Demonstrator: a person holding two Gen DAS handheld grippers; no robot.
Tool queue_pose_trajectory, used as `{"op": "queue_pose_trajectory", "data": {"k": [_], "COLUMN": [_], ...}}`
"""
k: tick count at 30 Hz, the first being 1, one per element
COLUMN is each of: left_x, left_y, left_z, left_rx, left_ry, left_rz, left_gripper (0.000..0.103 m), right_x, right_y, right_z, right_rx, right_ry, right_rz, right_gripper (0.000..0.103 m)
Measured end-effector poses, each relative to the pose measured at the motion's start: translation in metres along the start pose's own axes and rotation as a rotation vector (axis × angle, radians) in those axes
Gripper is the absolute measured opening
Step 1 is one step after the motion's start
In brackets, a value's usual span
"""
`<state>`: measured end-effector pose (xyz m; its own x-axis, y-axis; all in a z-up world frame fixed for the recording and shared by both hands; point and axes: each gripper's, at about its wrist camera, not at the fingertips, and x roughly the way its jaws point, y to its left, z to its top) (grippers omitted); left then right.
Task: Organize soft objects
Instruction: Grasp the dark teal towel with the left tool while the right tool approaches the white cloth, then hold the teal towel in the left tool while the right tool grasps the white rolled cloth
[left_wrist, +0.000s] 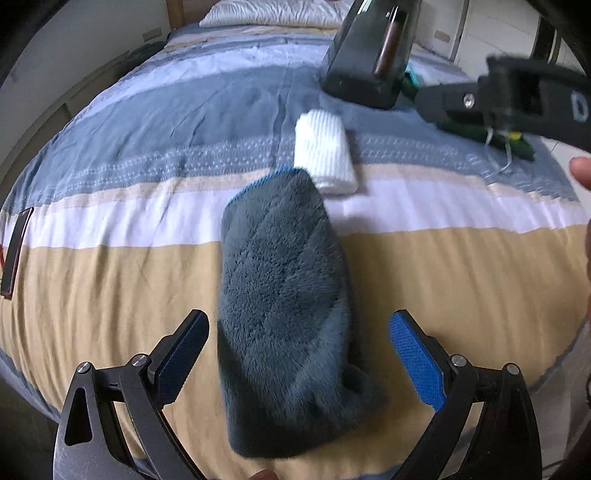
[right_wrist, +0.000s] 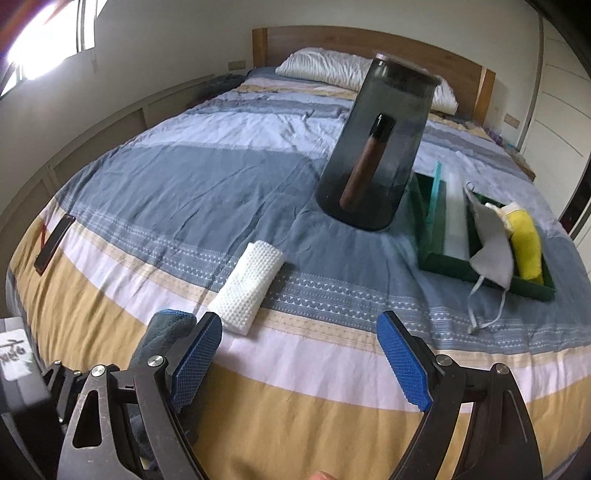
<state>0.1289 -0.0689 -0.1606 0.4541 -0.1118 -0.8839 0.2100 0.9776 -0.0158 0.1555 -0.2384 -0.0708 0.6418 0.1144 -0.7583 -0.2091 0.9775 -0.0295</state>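
A fluffy dark grey-blue towel (left_wrist: 284, 325), folded long, lies on the striped bed cover (left_wrist: 110, 280), and a small white folded cloth (left_wrist: 325, 151) touches its far end. The left gripper (left_wrist: 298, 354) points steeply down with jaws spread wide, the towel between them but not pinched. The right gripper (right_wrist: 301, 363) is also spread and empty, with the towel just beside its left finger.

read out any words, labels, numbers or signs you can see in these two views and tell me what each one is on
White label at the left edge of the right wrist view: dark handwritten marks, too blurred to read.
Right tool as seen in the left wrist view: a pale mark on its body, cut off and blurred, unreadable.
No other text shows.
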Motion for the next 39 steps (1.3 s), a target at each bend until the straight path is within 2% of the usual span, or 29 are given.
{"op": "queue_pose_trajectory", "data": {"k": [2,3,5,7,12,13,23,39], "left_x": [0.01,0.014,0.02,0.019,0.017,0.016,0.016,0.017], "left_y": [0.003,0.005,0.01,0.01,0.014,0.017,0.037,0.07], "left_z": [-0.001,-0.001,-0.002,-0.002,0.002,0.001,0.008,0.015], "left_rx": [-0.002,-0.007,-0.023,-0.003,0.005,0.003,0.006,-0.04], "left_ry": [0.022,0.033,0.048,0.038,0.036,0.037,0.032,0.05], "left_rz": [0.032,0.031,0.007,0.003,-0.011,-0.015,0.035,0.061], "left_gripper": [0.088,0.081,0.074,0.064,0.05,0.047,0.044,0.044], "right_x": [0.011,0.017,0.03,0.042,0.072,0.077,0.116,0.168], "right_y": [-0.002,-0.003,-0.004,-0.004,-0.001,0.0,0.018,0.046], "right_z": [0.001,0.002,0.004,0.007,0.011,0.012,0.027,0.036], "right_rx": [0.005,0.009,0.021,0.037,0.069,0.076,0.11,0.166], "right_ry": [0.016,0.023,0.04,0.056,0.107,0.082,0.111,0.179], "right_rz": [0.012,0.018,0.033,0.054,0.098,0.095,0.108,-0.005], "right_gripper": [0.086,0.086,0.085,0.085,0.08,0.079,0.079,0.077]}}
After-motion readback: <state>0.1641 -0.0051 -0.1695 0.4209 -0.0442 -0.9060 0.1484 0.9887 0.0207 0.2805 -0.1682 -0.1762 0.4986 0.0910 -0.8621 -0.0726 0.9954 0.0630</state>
